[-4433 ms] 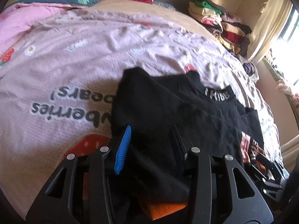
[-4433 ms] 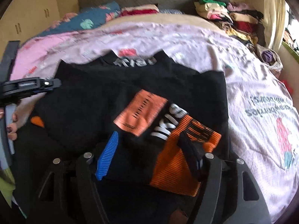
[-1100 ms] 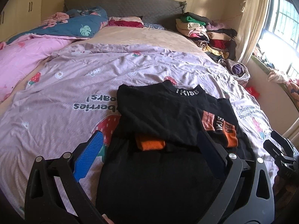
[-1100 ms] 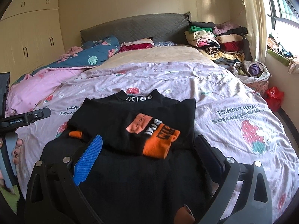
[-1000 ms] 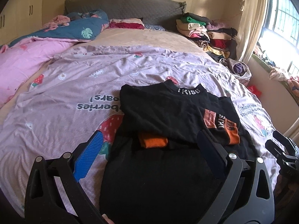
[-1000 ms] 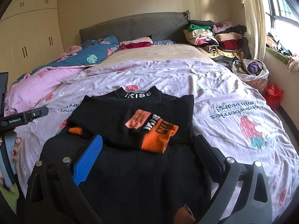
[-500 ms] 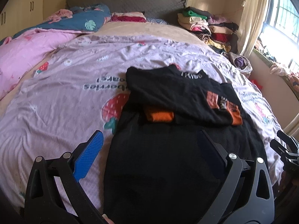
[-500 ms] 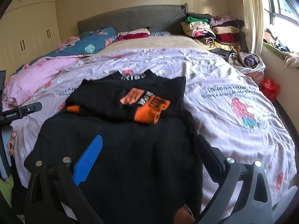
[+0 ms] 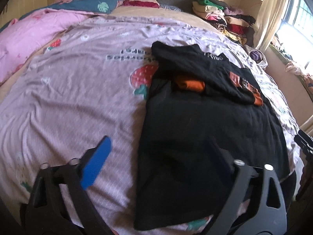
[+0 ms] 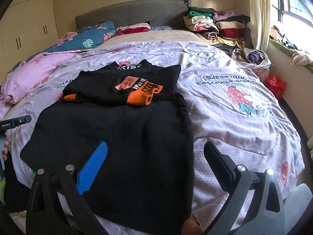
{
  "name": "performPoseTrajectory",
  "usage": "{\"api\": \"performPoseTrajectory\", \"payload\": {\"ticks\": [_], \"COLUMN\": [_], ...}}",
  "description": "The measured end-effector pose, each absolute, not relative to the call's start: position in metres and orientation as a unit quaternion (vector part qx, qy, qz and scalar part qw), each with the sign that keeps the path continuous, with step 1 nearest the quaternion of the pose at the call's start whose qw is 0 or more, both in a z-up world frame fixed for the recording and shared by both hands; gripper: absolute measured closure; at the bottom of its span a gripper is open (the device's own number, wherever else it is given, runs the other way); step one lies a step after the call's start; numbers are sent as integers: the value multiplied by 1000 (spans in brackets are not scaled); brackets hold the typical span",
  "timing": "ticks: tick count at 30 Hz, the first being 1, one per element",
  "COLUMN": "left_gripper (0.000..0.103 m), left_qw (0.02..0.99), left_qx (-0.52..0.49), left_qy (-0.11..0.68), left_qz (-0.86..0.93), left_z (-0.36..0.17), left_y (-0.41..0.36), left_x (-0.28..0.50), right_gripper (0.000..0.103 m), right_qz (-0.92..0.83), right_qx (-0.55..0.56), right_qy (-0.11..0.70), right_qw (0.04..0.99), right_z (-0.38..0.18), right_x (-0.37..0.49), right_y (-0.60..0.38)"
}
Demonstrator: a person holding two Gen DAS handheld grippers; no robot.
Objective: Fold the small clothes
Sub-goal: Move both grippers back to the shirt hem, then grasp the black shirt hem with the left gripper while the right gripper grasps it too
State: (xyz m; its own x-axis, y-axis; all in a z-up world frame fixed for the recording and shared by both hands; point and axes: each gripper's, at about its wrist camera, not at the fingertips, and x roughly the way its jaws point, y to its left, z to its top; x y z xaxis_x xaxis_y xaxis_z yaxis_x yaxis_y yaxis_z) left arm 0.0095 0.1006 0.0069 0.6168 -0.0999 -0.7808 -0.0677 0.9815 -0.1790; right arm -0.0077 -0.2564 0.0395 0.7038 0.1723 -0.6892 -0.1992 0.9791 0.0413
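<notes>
Your left gripper (image 9: 156, 156) and right gripper (image 10: 156, 156) (both spread wide, empty) have dropped closer over the sweater's (image 10: 117, 137) hem since before.

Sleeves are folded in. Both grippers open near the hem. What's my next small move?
Probably lower both and pinch the hem corners. The left gripper and right gripper hang open and hold nothing, the top lies flat, and its lower half is still unfolded below the orange cuffs.

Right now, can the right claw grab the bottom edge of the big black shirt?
Probably yes. The right claw is open, holds nothing, and hangs just over the black shirt's near hem. Nothing lies between them on the bedspread.
</notes>
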Motion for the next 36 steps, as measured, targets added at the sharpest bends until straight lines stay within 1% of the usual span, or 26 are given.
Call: {"api": "performPoseTrajectory", "payload": {"ticks": [1,3,4,6,7,23,33,35,36], "left_gripper": [33,50,53,65,66,66,66,66,66], "left_qw": [893,889,886,881,878,843,839,839,840], "left_qx": [-99,-107,-112,-120,-124,-152,-160,-162,-161], "left_qy": [439,446,449,456,462,511,515,514,514], "left_qz": [-11,-19,-21,-28,-33,-65,-70,-70,-69], "left_z": [5,2,0,-4,-6,-40,-48,-49,-49], "left_y": [102,106,108,110,112,108,109,109,109], "left_x": [7,1,-1,-3,-6,-29,-40,-40,-40], "right_gripper": [4,4,4,4,4,5,6,19,29], "right_qz": [101,101,102,105,106,110,139,147,150], "right_qx": [-20,-25,-26,-28,-29,-45,-26,-24,-20], "right_qy": [371,371,372,374,375,401,432,441,449], "right_qw": [923,923,922,921,920,908,891,885,881], "right_z": [40,40,40,39,38,21,10,4,1], "right_x": [-9,-12,-14,-15,-16,-30,-53,-58,-59], "right_y": [-257,-256,-255,-254,-254,-260,-287,-290,-291]}}
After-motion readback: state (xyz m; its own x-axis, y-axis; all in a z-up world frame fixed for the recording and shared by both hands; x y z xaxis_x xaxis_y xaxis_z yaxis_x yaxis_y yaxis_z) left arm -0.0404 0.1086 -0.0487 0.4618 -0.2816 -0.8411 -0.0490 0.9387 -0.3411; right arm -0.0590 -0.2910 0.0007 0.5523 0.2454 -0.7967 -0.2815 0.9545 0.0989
